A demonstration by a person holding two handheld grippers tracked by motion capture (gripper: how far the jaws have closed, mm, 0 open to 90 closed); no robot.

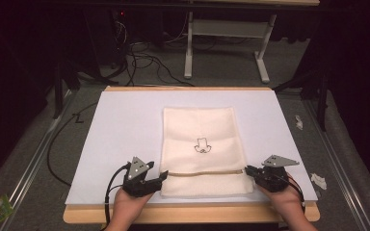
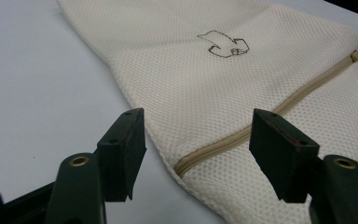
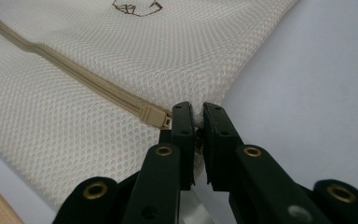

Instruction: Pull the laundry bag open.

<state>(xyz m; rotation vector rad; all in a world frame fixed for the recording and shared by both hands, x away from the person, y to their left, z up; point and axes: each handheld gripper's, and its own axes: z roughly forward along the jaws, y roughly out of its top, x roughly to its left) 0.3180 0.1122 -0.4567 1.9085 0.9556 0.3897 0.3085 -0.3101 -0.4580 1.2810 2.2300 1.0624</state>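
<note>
Table [image 1: 125, 125]: 1 pale sheet on a wooden board, wood rim showing at the near and far edges. Bare sheet lies to the left and right of the bag and beyond it; the near edge of the sheet runs just in front of both hands.

Mesh bag [image 1: 202, 130]: 1, cream, flat at the middle of the sheet, long axis running away from the person. A small dark line drawing [image 1: 203, 145] sits near its centre.

Zipper [image 1: 204, 172]: 1, tan, crossing the bag from side to side near its near end, so it runs straight from one gripper to the other. Its slider [image 3: 155, 116] lies at the right end, touching the right gripper's jaws.

Left gripper [image 2: 198, 154]: jaws spread wide, empty, straddling the bag's left edge where the zipper ends [image 2: 179, 165]; not pressing on the cloth.

Right gripper [image 3: 195, 116]: jaws closed on a pinch of the bag's right edge, just beside the slider. Whether the pull tab is also caught I cannot tell.

Judgement: the right hand is nearer the slider; a pull along the zipper would travel leftward toward the left gripper, which looks placed to pin the opposite edge once it closes.
</note>
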